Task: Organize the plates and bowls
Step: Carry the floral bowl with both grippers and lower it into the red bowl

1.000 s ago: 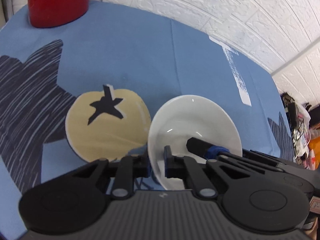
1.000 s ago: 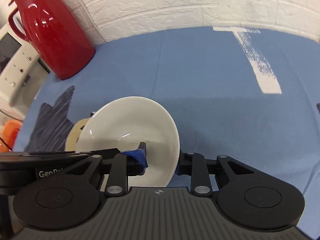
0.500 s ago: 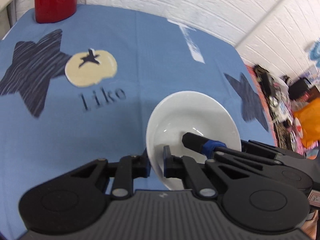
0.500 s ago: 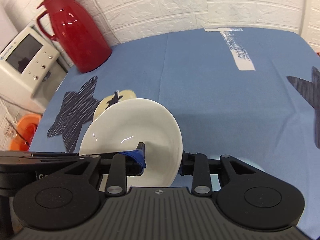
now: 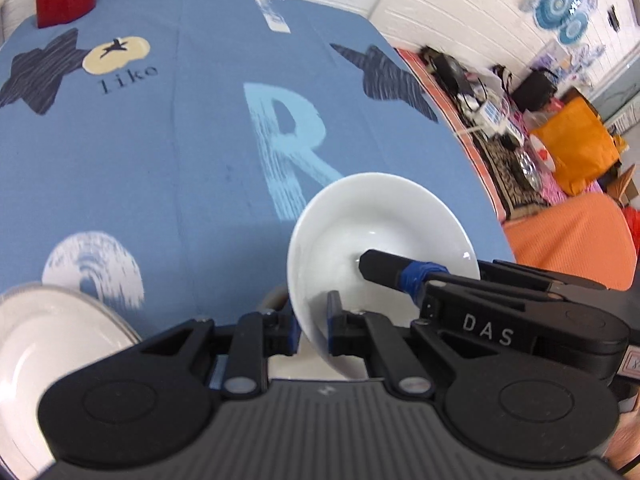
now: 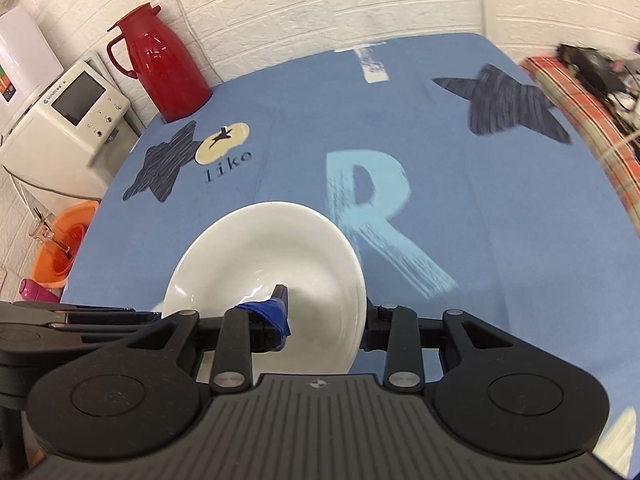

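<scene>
A white bowl (image 5: 380,236) is held in the air above the blue tablecloth (image 5: 200,152) by both grippers. My left gripper (image 5: 310,326) is shut on the bowl's left rim. My right gripper (image 6: 324,324) is shut on the right rim, one finger inside the bowl (image 6: 272,256) and one outside. In the left wrist view the right gripper's blue-taped finger (image 5: 400,274) reaches into the bowl. A second white dish (image 5: 48,356) lies at the lower left of the left wrist view.
A red thermos jug (image 6: 160,68) stands at the table's far left corner. A white appliance (image 6: 68,112) and an orange basin (image 6: 64,248) are beyond the left table edge. Cluttered bags and an orange cushion (image 5: 568,236) lie off the right edge.
Both grippers have lifted the bowl up and pulled it back toward the near side of the table. The tablecloth and jug look much farther away, and the second dish has come into view.
</scene>
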The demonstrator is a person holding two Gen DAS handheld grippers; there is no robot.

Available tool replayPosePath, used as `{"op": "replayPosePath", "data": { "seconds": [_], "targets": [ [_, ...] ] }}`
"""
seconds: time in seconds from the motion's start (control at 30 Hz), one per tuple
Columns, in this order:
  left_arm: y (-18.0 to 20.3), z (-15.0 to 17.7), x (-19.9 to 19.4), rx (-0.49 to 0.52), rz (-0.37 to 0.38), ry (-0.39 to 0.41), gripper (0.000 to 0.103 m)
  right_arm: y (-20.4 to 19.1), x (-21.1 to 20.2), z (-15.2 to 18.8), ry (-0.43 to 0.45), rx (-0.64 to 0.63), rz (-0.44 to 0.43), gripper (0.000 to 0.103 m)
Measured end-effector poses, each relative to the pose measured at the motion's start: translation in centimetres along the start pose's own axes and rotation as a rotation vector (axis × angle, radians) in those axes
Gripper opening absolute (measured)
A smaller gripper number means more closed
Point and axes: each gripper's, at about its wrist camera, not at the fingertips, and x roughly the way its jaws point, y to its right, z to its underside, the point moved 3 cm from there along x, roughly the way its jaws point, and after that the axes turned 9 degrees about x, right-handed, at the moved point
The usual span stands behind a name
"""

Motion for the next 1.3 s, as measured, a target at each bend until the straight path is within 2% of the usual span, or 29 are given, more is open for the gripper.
{"op": "replayPosePath", "data": {
  "seconds": [0.2, 0.43, 0.7, 0.93, 1.0, 1.07, 1.3],
  "targets": [
    [1.2, 3.8, 0.2, 0.010, -0.006, -0.026, 0.000, 1.8, -1.9, 4.3, -0.008, 0.033, 0.005, 0.018],
    [1.0, 5.4, 0.7, 0.011, -0.025, -0.030, 0.000, 2.5, -2.1, 7.6, -0.027, 0.035, -0.009, 0.018],
    [0.8, 5.8, 0.7, 0.032, -0.030, -0.004, 0.000, 2.9, -1.4, 8.6, -0.024, 0.052, -0.031, 0.018],
    [0.4, 6.4, 0.6, 0.036, 0.003, 0.025, 0.001, 3.0, -1.6, 8.6, -0.023, 0.062, -0.040, 0.018],
    [0.2, 6.5, 0.5, 0.034, 0.017, 0.024, 0.009, 3.0, -1.6, 8.7, -0.019, 0.072, -0.043, 0.018],
    [0.1, 6.6, 0.3, 0.026, 0.044, 0.018, 0.046, 2.8, -1.7, 8.8, -0.017, 0.065, -0.040, 0.017],
    [1.1, 6.5, -0.6, 0.063, 0.068, 0.002, 0.065, 2.8, -2.0, 8.5, -0.037, 0.076, -0.058, 0.017]
  ]
}}
